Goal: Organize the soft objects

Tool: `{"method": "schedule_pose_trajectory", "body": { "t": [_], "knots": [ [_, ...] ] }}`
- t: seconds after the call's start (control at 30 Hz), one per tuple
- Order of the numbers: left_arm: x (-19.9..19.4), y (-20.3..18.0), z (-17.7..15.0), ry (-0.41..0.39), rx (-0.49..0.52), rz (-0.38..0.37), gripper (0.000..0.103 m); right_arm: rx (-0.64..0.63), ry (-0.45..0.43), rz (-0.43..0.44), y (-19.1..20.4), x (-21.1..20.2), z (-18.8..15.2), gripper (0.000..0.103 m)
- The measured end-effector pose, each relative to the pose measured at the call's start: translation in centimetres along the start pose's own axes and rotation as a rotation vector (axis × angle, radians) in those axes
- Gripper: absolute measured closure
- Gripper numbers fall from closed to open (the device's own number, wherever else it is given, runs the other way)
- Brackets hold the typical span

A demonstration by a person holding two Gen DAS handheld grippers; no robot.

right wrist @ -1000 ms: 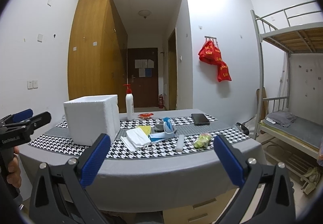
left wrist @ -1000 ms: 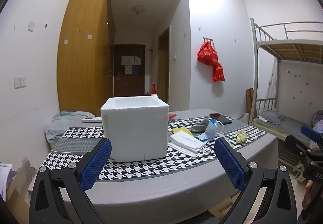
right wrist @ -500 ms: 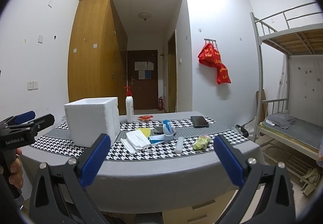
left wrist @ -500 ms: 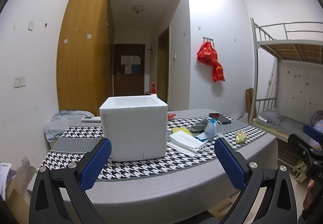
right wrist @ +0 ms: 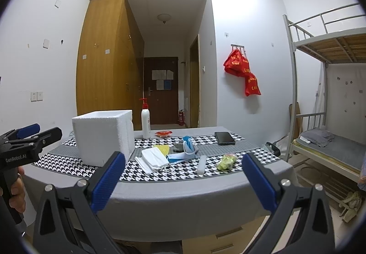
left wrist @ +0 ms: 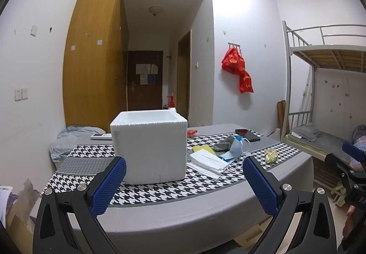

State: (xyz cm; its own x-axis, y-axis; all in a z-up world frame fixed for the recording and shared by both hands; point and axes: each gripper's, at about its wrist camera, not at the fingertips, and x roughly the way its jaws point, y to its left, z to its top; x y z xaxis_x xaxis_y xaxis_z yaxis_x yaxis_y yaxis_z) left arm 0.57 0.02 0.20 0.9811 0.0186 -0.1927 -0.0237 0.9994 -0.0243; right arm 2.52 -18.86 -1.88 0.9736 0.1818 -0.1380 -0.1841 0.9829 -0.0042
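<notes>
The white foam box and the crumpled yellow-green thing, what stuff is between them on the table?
In the right wrist view, between the foam box and the yellow-green wad lie folded white cloths, a blue face mask and a white stick-shaped thing.

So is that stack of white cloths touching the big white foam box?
Apart. The right wrist view shows a strip of checked tablecloth between the white cloths and the foam box.

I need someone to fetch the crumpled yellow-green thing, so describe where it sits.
Start at the white foam box on the table. Past the white cloths and the pale bar lies the yellow-green wad, alone, the only crumpled ball there.
</notes>
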Motion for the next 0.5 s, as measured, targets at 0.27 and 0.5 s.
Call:
{"method": "schedule_pose_trajectory", "body": {
  "t": [0.27, 0.5],
  "knots": [
    [0.2, 0.0, 0.0, -0.006, 0.001, -0.016, 0.001, 0.014, 0.019, 0.012, -0.5, 0.1, -0.1, 0.0],
    [1.2, -0.4, 0.1, 0.001, 0.032, -0.037, 0.001, 0.036, 0.033, -0.009, -1.1, 0.9, 0.0, 0.0]
  ]
}}
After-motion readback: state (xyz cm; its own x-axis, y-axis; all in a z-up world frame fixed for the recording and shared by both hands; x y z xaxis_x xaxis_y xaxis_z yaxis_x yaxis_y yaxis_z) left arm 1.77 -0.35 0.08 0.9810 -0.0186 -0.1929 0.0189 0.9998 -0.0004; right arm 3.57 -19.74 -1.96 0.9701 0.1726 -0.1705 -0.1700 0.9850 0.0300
